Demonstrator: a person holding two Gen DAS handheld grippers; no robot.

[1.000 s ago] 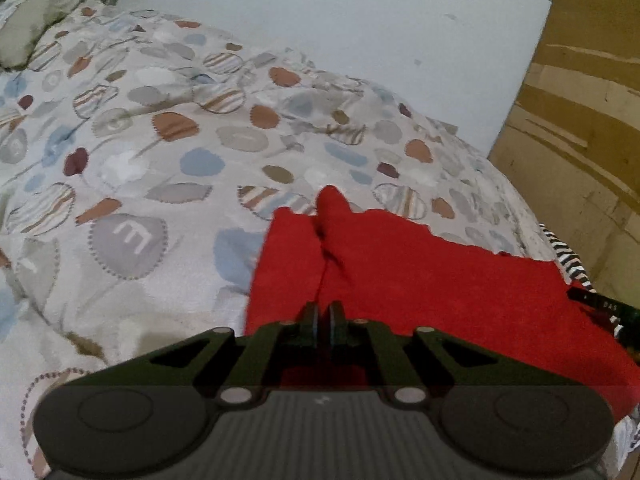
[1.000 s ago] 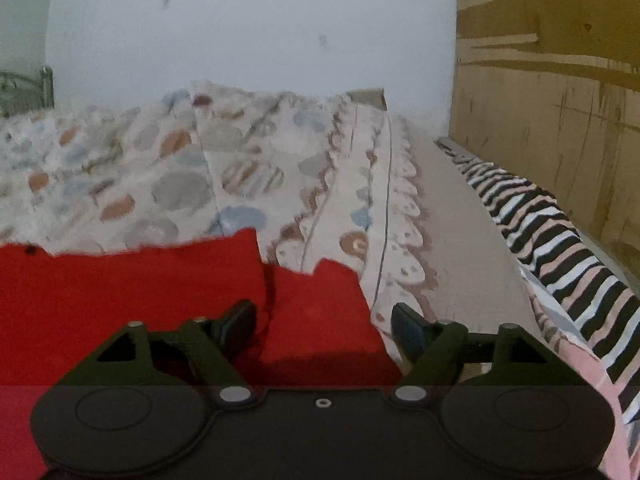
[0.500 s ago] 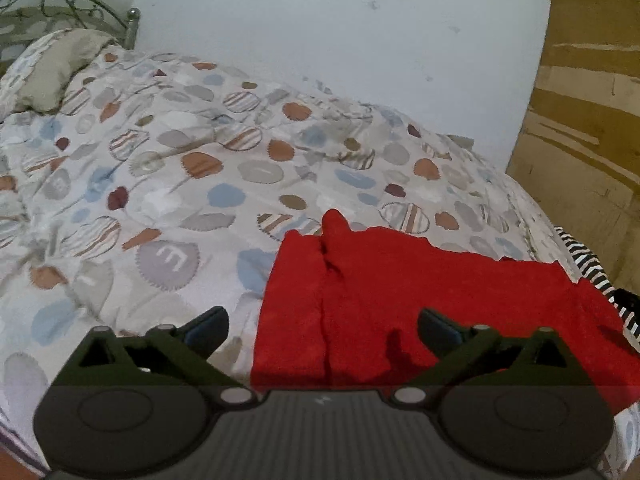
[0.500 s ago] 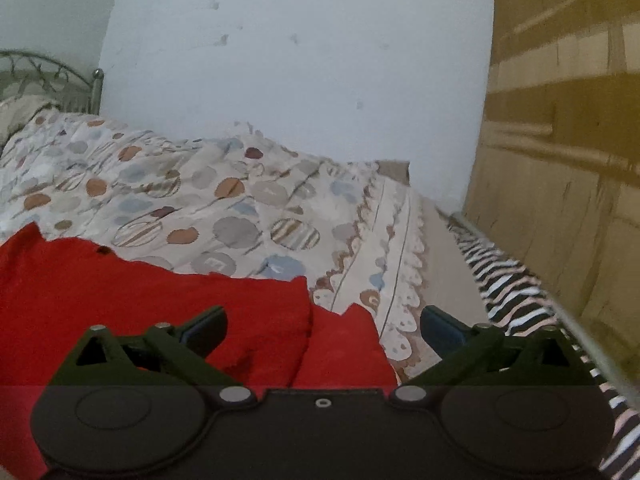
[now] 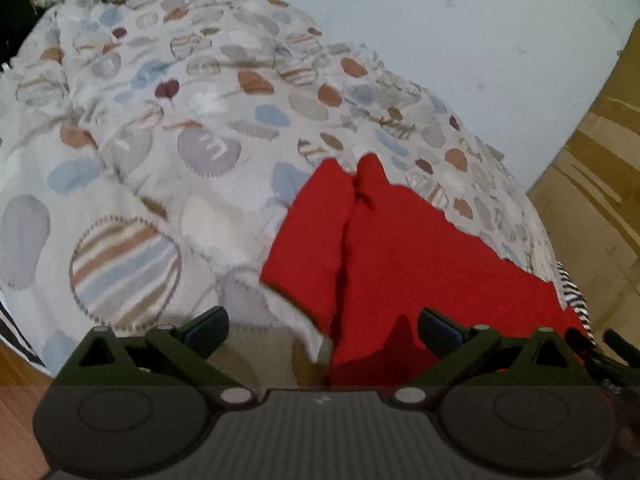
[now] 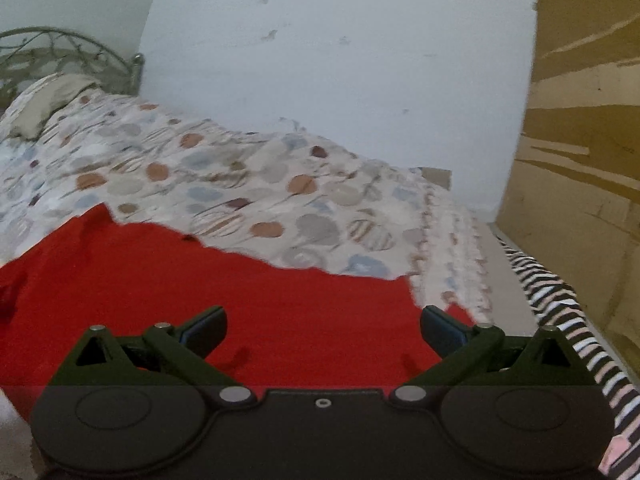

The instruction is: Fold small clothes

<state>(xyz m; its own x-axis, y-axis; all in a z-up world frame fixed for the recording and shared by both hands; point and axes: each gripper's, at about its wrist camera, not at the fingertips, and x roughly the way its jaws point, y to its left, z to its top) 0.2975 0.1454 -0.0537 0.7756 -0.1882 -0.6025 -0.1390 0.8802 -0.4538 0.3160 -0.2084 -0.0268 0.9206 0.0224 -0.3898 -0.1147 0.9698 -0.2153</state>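
Note:
A red garment point(image 5: 400, 256) lies spread flat on the patterned bedspread point(image 5: 168, 152), with a crease running down its left part. My left gripper point(image 5: 322, 330) is open and empty, held above the garment's near left edge. In the right wrist view the same red garment point(image 6: 240, 288) fills the lower middle. My right gripper point(image 6: 323, 330) is open and empty, held above the garment's near right part. Neither gripper touches the cloth.
A black-and-white striped cloth point(image 6: 560, 320) lies along the bed's right edge. A wooden panel point(image 6: 580, 160) stands at the right, a white wall point(image 6: 340, 60) behind. A pillow point(image 6: 48, 100) and metal headboard point(image 6: 60, 44) are at the far left.
My left gripper opened and let go of the red garment, then drew back and to the left. My right gripper opened wider and lifted back. The garment now lies flat.

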